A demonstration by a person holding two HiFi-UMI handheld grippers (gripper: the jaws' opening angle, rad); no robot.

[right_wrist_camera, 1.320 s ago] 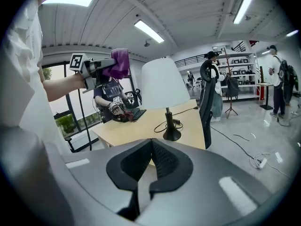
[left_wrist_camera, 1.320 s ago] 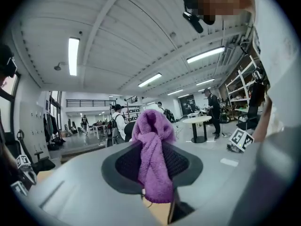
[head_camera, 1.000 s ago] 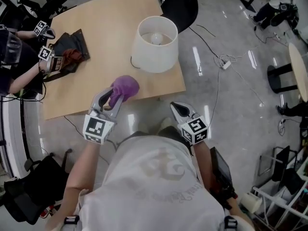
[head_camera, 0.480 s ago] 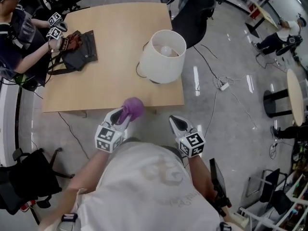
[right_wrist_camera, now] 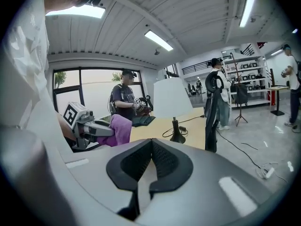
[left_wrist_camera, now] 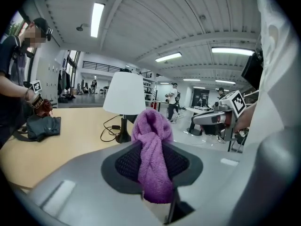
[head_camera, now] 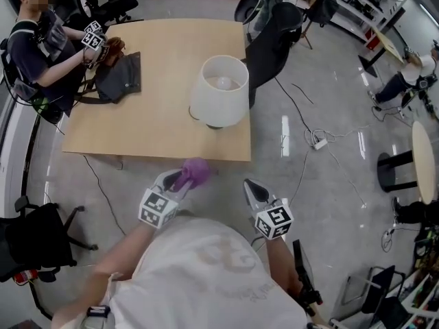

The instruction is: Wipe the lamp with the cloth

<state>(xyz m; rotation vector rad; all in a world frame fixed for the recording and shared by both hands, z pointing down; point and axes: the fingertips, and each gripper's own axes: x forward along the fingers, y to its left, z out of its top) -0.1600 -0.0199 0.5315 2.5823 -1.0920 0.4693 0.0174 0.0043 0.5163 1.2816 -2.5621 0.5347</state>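
Note:
The lamp [head_camera: 219,91] with a white shade stands near the right edge of the wooden table [head_camera: 151,122]. My left gripper [head_camera: 181,178] is shut on a bunched purple cloth [head_camera: 195,171], just off the table's near edge and short of the lamp. In the left gripper view the cloth [left_wrist_camera: 153,159] fills the gap between the jaws, with the lamp [left_wrist_camera: 124,98] ahead. My right gripper [head_camera: 251,186] hangs over the floor to the right, shut and empty. In the right gripper view its pads [right_wrist_camera: 162,161] meet, and the lamp [right_wrist_camera: 171,100] stands ahead.
Another person [head_camera: 38,50] at the table's far left corner handles a dark bag [head_camera: 118,77] with grippers. A black chair [head_camera: 271,33] stands behind the lamp. The lamp's cord [left_wrist_camera: 109,132] lies on the table. Cables [head_camera: 319,142] lie on the grey floor, right.
Both grippers have drawn back from the table toward my body. The cloth, earlier over the table's near edge, now hangs just off it. The lamp has not moved.

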